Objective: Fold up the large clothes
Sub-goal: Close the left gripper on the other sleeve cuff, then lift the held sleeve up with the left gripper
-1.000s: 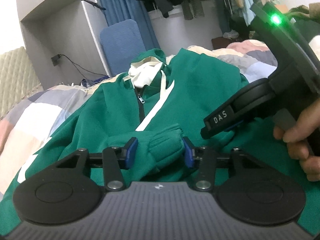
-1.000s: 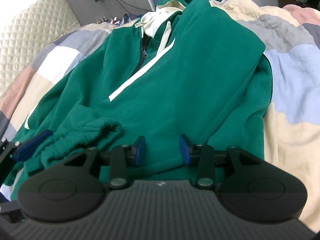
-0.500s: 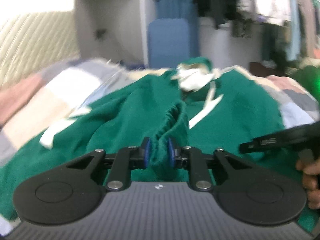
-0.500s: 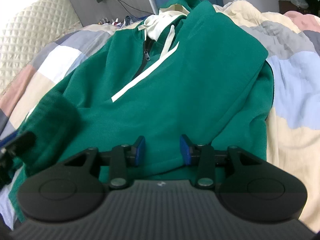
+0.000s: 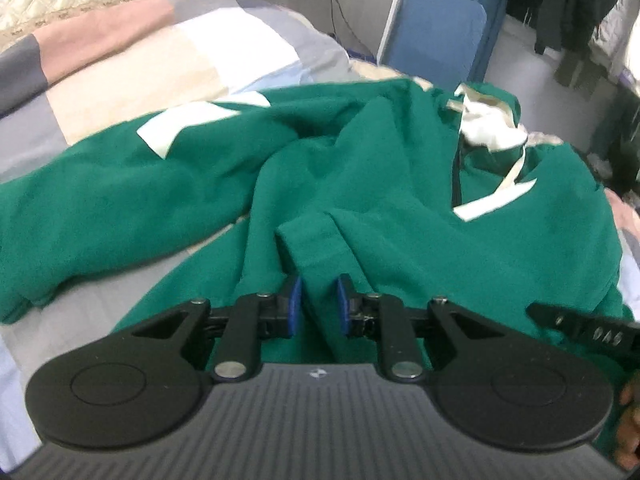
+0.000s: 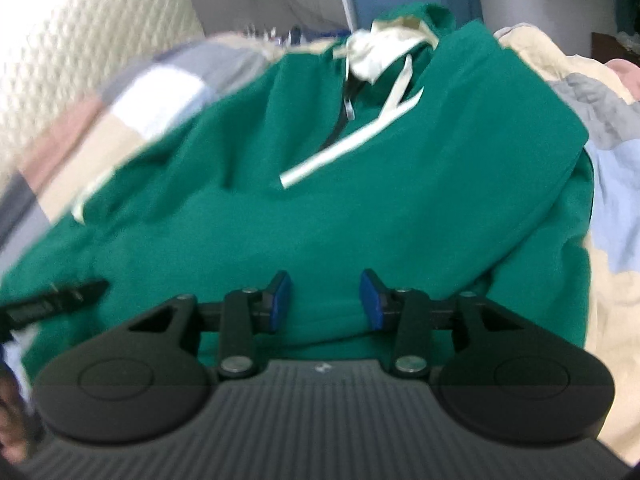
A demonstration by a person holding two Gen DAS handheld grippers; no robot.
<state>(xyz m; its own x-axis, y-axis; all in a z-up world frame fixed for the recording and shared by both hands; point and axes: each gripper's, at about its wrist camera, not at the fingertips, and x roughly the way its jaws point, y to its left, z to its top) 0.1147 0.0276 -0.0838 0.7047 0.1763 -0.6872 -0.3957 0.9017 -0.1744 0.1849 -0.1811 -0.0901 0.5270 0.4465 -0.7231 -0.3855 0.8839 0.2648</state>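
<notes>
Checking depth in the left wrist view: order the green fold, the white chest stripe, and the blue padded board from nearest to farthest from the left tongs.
1. Green fold, clamped in the left tongs.
2. White chest stripe, ahead to the right.
3. Blue padded board, beyond the bed.

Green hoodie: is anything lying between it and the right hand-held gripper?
Nothing visible. The right hand-held gripper hangs open directly over the green hoodie; only the left hand-held gripper grips a fold.
</notes>
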